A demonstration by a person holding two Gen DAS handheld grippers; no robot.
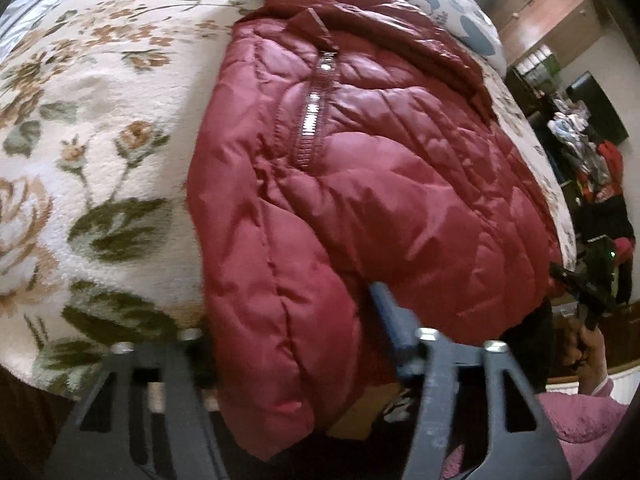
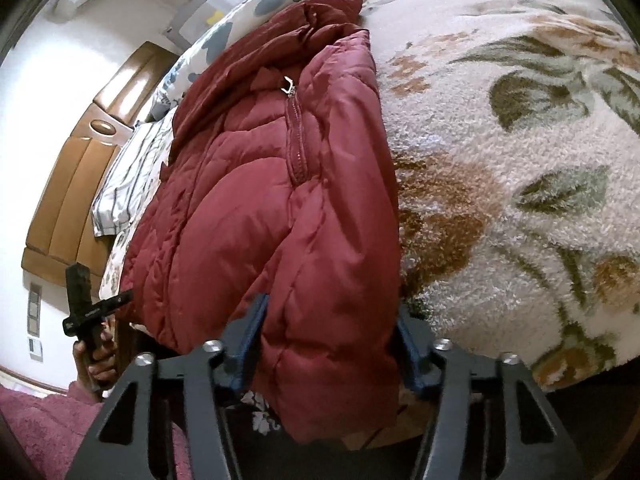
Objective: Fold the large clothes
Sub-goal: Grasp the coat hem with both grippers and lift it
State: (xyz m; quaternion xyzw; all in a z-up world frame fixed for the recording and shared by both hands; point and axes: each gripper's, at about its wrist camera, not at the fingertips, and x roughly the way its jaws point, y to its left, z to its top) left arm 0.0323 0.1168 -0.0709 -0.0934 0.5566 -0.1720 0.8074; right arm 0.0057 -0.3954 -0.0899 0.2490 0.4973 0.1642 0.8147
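Jacket [image 1: 360, 208], red quilted puffer, lies on a floral blanket [image 1: 100, 120] over the bed, its near end hanging past the bed edge.

Left wrist view: left gripper [image 1: 296, 344] straddles the jacket's hanging end; a thick roll of fabric fills the gap between its 2 fingers, so it looks clamped on the jacket. Left finger is mostly hidden behind fabric; the blue pad of the other finger [image 1: 386, 312] presses the cloth. Pocket zipper [image 1: 314, 116] runs along the upper panel. Right gripper [image 1: 588, 296] shows at the right edge, held in a hand [image 1: 592, 356]; too small and cut off to read its jaws here. Background shelving is blurred.

Right wrist view: right gripper [image 2: 330, 340] has both blue pads against a fold of the jacket [image 2: 260, 200], closed on it. Left gripper [image 2: 92, 308] appears far left, partly cut off. Pillows [image 2: 132, 176] sit beyond the jacket.
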